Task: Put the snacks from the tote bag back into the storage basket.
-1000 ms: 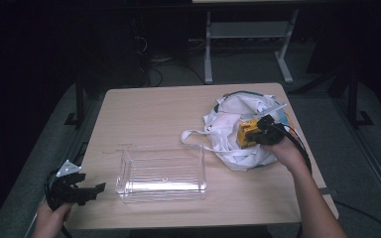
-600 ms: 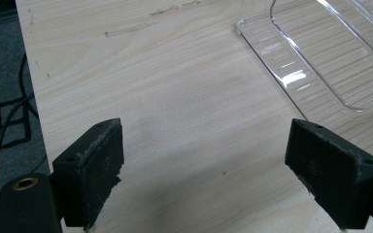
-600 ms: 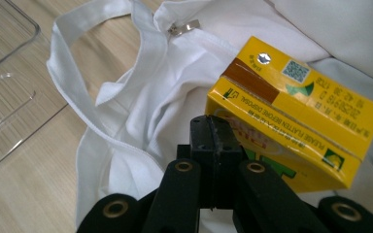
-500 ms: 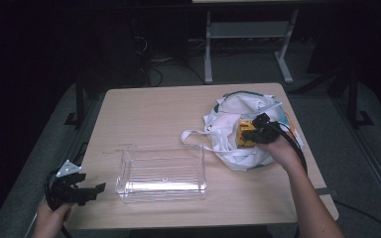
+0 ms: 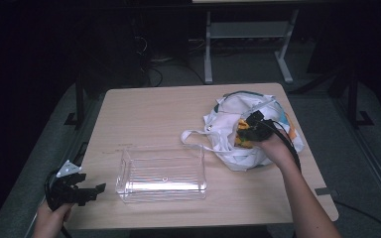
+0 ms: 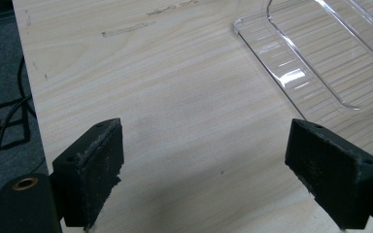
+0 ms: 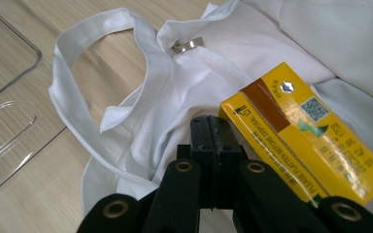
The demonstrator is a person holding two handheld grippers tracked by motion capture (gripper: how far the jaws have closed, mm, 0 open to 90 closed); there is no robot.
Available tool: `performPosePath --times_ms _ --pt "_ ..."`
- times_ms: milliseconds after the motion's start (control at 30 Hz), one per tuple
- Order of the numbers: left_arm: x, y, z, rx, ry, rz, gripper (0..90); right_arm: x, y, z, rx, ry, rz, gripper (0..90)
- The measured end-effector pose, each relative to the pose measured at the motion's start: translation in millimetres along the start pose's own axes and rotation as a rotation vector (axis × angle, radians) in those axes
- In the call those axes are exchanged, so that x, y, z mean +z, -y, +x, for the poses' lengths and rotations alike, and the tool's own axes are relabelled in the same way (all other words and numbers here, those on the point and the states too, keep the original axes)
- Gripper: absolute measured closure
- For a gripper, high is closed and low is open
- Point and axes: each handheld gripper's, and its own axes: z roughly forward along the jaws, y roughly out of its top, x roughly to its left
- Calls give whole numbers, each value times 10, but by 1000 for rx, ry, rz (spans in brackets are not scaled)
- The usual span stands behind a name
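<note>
Yellow carton (image 7: pixel 303 145) on white bag (image 7: pixel 184 92), beside closed right jaws

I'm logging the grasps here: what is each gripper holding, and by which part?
The right gripper has its jaws shut beside the yellow carton on the white bag; whether they pinch anything can't be told. The left gripper is open over the table, holding nothing.

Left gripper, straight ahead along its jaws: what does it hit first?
Probably the clear plastic tray. The left gripper is open over bare table, nothing between its jaws, and the tray's near corner lies ahead and slightly to one side. Depth is hard to judge.
</note>
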Motion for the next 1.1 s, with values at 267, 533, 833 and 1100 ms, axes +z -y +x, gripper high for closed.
performPosePath --times_ms 267,533,833,1100 --pt "-3 2 6 2 1 1 138 57 -68 17 -3 17 10 900" --pt "12 3 2 9 6 12 138 104 -104 45 -14 17 12 900" --pt "10 0 -10 10 5 10 138 -202 24 -25 -23 -13 0 900" --pt "5 5 -3 17 2 21 138 -396 153 -126 -26 -21 -10 900"
